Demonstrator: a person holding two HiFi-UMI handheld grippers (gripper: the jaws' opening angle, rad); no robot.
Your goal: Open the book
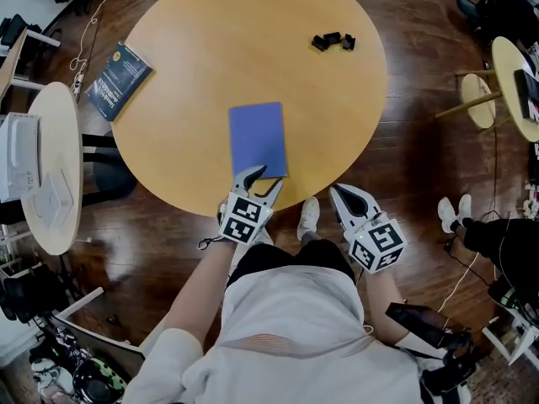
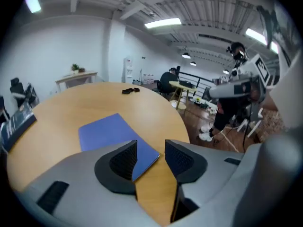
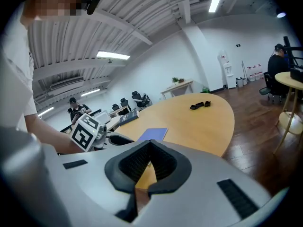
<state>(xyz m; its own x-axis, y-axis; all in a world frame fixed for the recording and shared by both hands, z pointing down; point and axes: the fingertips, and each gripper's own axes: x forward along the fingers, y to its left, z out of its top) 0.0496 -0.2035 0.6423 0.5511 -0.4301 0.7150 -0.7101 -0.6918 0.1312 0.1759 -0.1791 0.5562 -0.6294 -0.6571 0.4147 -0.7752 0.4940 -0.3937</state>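
A closed blue book lies flat on the round wooden table, close to its near edge. My left gripper hovers at the book's near edge, jaws open and empty. In the left gripper view the book lies just ahead, its near right corner showing in the gap of the left gripper, with no pad touching it. My right gripper is off the table's near right rim, over the floor. In its own view the right gripper is shut with nothing in it, and the book lies beyond.
A dark teal book overhangs the table's left rim. Black clips sit at the far right of the table. Smaller round tables stand to the left and right. The person's shoe shows below the table edge.
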